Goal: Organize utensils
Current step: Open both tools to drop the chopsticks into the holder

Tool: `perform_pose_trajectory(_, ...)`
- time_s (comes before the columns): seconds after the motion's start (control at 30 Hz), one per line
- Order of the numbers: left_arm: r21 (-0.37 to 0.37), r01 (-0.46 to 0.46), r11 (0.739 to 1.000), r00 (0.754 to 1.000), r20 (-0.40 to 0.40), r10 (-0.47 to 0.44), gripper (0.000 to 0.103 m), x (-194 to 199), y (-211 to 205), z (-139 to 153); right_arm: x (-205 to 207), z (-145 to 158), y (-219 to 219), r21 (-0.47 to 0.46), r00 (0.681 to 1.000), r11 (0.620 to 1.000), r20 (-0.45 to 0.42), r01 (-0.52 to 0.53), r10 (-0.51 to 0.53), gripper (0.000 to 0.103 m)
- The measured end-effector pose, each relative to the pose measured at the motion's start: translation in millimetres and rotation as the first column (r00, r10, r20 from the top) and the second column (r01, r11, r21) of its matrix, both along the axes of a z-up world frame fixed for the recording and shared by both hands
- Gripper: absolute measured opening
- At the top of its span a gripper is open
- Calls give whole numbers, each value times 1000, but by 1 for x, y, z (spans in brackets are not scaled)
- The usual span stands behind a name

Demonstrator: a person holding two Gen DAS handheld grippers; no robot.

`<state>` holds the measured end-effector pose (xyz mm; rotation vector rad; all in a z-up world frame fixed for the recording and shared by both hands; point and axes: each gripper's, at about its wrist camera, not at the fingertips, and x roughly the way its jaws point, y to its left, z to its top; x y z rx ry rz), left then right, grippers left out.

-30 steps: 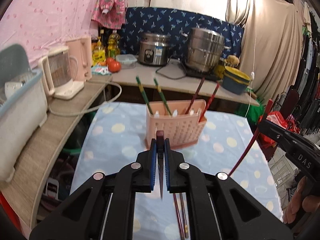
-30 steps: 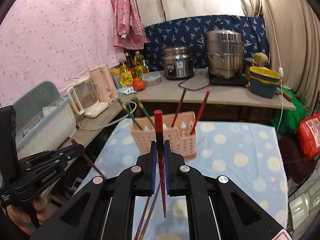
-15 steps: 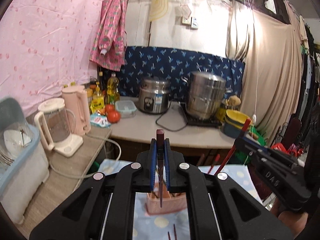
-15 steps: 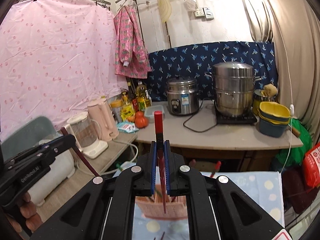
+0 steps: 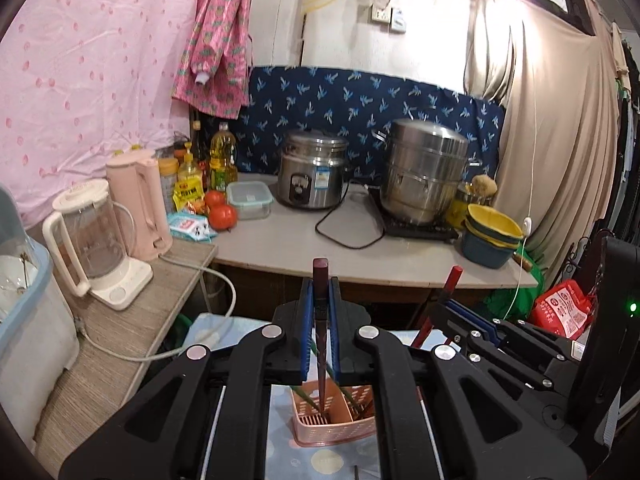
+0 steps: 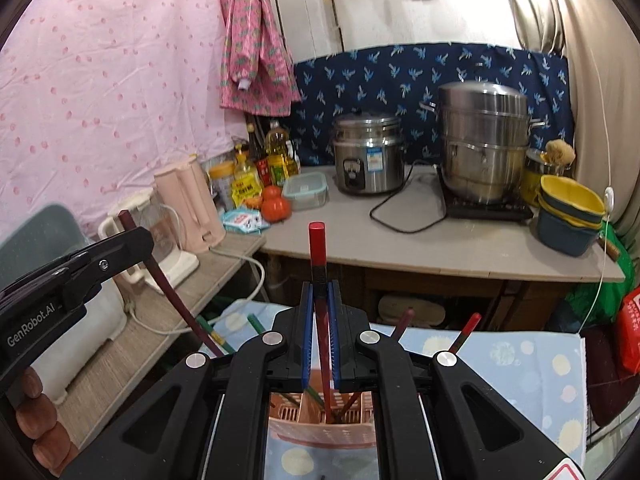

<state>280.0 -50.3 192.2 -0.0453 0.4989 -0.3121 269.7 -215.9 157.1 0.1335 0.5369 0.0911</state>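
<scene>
A pink slotted utensil basket (image 5: 334, 434) stands on the dotted blue tablecloth, low in both views under the fingers. My left gripper (image 5: 320, 292) is shut on a dark maroon chopstick (image 5: 321, 276) held upright, its lower tip over the basket's left compartment. My right gripper (image 6: 320, 290) is shut on a red chopstick (image 6: 317, 246), its lower end over the basket (image 6: 320, 430). Green chopsticks (image 6: 208, 326) and red ones (image 6: 464, 332) lean out of the basket. In the right wrist view the left gripper (image 6: 132, 240) shows at left; a hand holds it.
Behind the table runs a counter (image 5: 304, 248) with a blender jug (image 5: 86, 236), pink kettle (image 5: 138, 200), rice cooker (image 5: 312, 176), steel steamer (image 5: 424, 168) and stacked bowls (image 5: 492, 232). A dish rack (image 5: 24, 320) stands at far left. Another chopstick tip (image 5: 356, 472) lies on the cloth.
Both grippers moved forward and rose with their chopsticks. The basket, ahead of the fingers a second ago, now sits below them, and the two grippers are closer together.
</scene>
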Motion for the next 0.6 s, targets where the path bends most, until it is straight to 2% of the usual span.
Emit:
perform_pose_trajectory(0.1, 8, -2, 1000, 1000, -28, 2, 7, 4, -1, -14, 1, -15, 4, -6, 1000, 1000, -30, -8, 8, 7)
perform_pose_trajectory(0.3, 11, -14, 1000, 998, -62, 14, 7, 9, 0, -27, 1, -23, 6, -10, 998, 1000, -55, -17, 17, 7)
perform_pose_trajectory(0.37, 13, -26, 1000, 998, -63, 27, 9, 8, 1, -28, -1, -23, 7, -11, 999, 1000, -48, -11, 11, 18)
perform_pose_trajectory(0.4, 18, -29, 999, 997, -64, 30, 14, 9, 2, -28, -3, -22, 7, -14, 999, 1000, -43, -6, 5, 29)
perform_pose_trajectory(0.43, 21, -33, 999, 997, -64, 34, 21, 8, 2, -29, -6, -21, 7, -13, 999, 1000, -33, -2, 2, 34)
perform_pose_trajectory(0.5, 22, -43, 999, 997, -62, 45, 27, 5, 5, -30, -12, -19, 6, -16, 1000, 1000, -26, 1, -1, 34)
perform_pose_trajectory(0.6, 21, -51, 998, 996, -68, 52, 29, 1, 10, -32, -19, -17, 5, -15, 1000, 1000, -24, 1, -1, 34)
